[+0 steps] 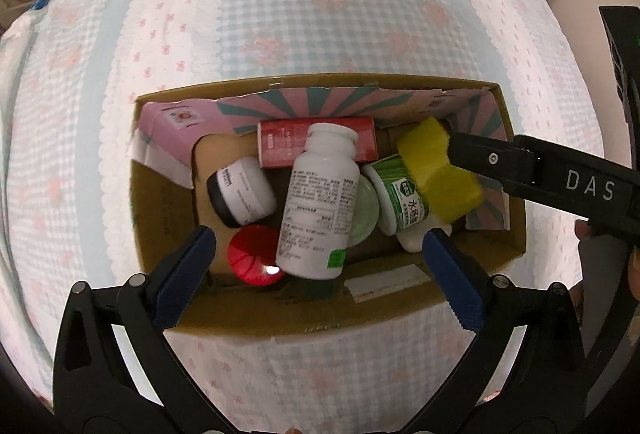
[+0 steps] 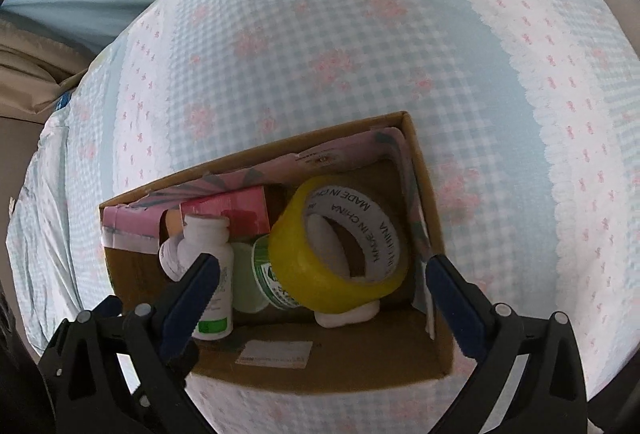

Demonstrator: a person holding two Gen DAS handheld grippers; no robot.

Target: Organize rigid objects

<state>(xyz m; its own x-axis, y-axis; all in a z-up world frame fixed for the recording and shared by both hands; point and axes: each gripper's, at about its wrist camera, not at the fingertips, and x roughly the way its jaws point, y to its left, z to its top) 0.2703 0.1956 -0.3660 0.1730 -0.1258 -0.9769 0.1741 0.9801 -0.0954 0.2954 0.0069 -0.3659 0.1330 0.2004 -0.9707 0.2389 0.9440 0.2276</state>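
An open cardboard box (image 1: 516, 234) sits on a checked bedspread and holds several items: a white pill bottle (image 1: 320, 202), a red box (image 1: 316, 146), a small white jar with a black lid (image 1: 242, 192), a red cap (image 1: 254, 254), a green-labelled jar (image 1: 394, 194) and a yellow tape roll (image 1: 438, 174). My left gripper (image 1: 316, 246) is open above the box's near side and empty. My right gripper (image 2: 320, 274) is open above the box's right end, with the tape roll (image 2: 336, 246) lying between its fingers, untouched. In the left wrist view the right gripper's black finger (image 1: 492, 154) is next to the tape.
The box (image 2: 432, 210) is lined with pink patterned card (image 1: 312, 102). A white lump (image 2: 346, 316) lies under the tape. The bedspread (image 1: 320, 14) spreads on all sides. Beige fabric (image 2: 32, 74) lies beyond its far left edge.
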